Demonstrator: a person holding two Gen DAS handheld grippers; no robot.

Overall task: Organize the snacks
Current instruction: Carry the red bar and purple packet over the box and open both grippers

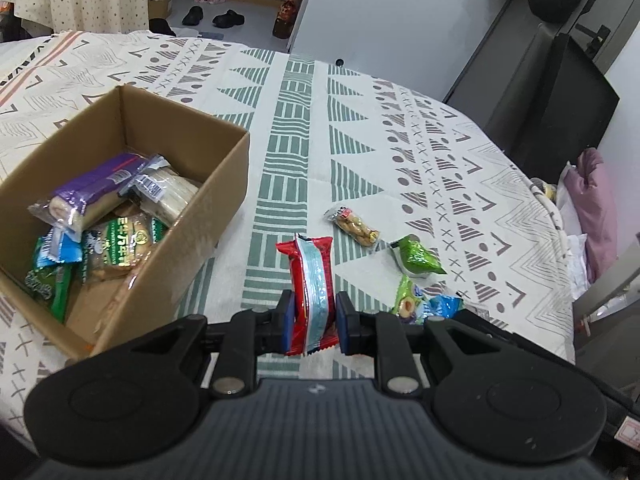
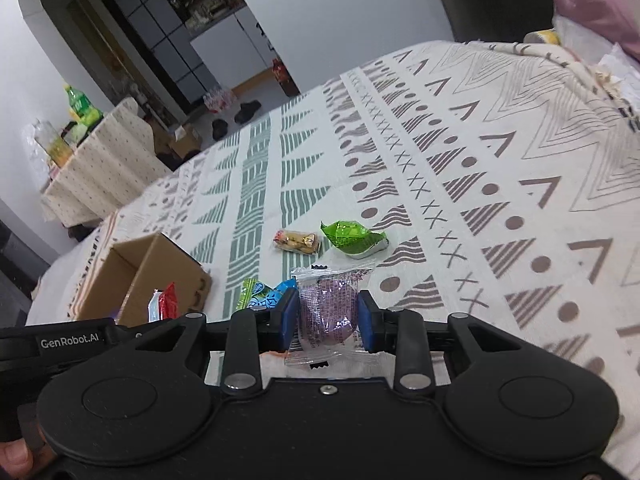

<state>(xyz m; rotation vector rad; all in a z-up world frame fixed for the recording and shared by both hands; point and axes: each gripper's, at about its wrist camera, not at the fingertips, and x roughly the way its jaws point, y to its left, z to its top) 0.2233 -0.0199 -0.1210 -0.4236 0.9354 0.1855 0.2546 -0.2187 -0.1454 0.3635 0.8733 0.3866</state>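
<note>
My left gripper point(image 1: 313, 312) is shut on a red snack packet with a pale blue stripe point(image 1: 312, 280), held upright above the patterned tablecloth, right of a cardboard box point(image 1: 224, 184). The box holds several snack packs, among them a purple one point(image 1: 96, 184). The red packet also shows in the right wrist view point(image 2: 166, 302). My right gripper point(image 2: 328, 316) is shut on a clear packet with a purple snack point(image 2: 328, 308). On the cloth lie a peanut packet point(image 1: 352, 226), a green foil packet point(image 1: 418, 258) and a green-and-blue packet point(image 1: 424, 304).
The table edge curves away at the right, with a black chair point(image 1: 552, 108) and pink cloth point(image 1: 592, 208) beyond it. A second covered table with bottles point(image 2: 80, 108) stands far left in the right wrist view. Shoes point(image 1: 228, 18) lie on the floor.
</note>
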